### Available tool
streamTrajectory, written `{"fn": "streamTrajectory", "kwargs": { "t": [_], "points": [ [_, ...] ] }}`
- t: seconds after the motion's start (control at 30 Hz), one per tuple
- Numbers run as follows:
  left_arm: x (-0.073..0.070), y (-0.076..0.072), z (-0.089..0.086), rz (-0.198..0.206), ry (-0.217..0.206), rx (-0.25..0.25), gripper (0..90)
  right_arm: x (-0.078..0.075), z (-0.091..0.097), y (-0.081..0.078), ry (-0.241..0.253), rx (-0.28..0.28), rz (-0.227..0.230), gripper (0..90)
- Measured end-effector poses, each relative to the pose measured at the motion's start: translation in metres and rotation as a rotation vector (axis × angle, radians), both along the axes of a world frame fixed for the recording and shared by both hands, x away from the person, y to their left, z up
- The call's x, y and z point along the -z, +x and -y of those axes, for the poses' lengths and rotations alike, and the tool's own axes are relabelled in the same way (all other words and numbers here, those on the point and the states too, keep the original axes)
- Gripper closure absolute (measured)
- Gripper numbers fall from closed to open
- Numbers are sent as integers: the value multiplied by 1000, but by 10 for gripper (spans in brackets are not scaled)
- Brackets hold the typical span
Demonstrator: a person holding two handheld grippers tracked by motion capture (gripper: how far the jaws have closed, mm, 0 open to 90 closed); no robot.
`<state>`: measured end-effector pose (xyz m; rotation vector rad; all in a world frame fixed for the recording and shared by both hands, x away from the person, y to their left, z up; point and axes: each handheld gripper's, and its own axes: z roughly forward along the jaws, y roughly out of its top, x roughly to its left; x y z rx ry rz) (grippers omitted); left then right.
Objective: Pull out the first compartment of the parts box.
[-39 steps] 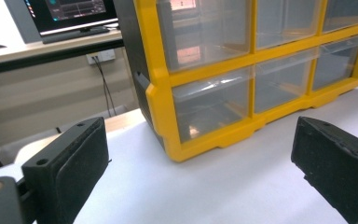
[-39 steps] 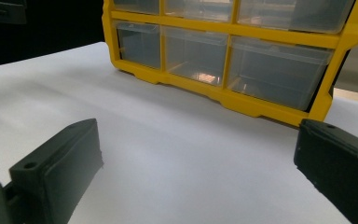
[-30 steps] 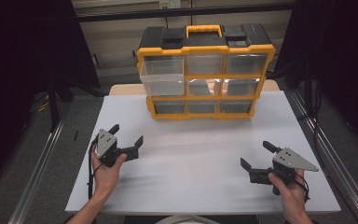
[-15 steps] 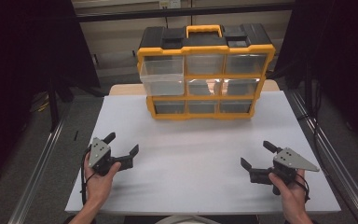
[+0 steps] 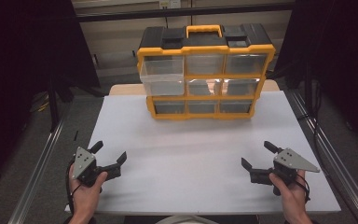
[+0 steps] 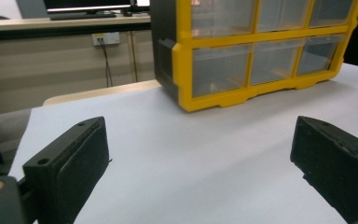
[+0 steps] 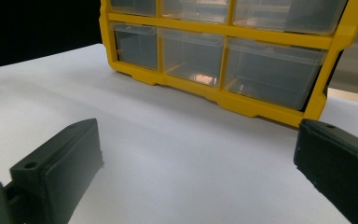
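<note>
Nearest, at the bottom of the high view, two hands hold the grippers low over the white table. Left gripper sits at lower left near the table's left edge, jaws spread wide, nothing between them; left hand wraps its body. Right gripper sits at lower right, jaws also wide apart and empty, right hand under it, grey plate on top. Both point up-frame toward the organizer.

Farther back, upper centre, the drawer organizer stands upright on the table's far part: yellow frame, black top, yellow carry handle, three rows of three clear drawers. Top-left drawer sticks out a little. Drawer contents too unclear to tell. Both gripper views show its lower drawers beyond the open jaws.
</note>
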<state>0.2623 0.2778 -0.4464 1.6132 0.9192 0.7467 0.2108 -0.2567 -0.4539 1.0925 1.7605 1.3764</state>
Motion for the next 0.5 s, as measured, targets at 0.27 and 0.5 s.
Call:
{"fn": "streamTrajectory", "kwargs": {
  "t": [0.27, 0.5],
  "points": [
    [-1, -4, -3, 18, -1, 5, 38, 1, 1, 1, -1, 8, 0, 5],
    [-3, -3, 2, 23, -25, 15, 35, 1, 0, 2, -5, 9, -5, 7]
  ]
}}
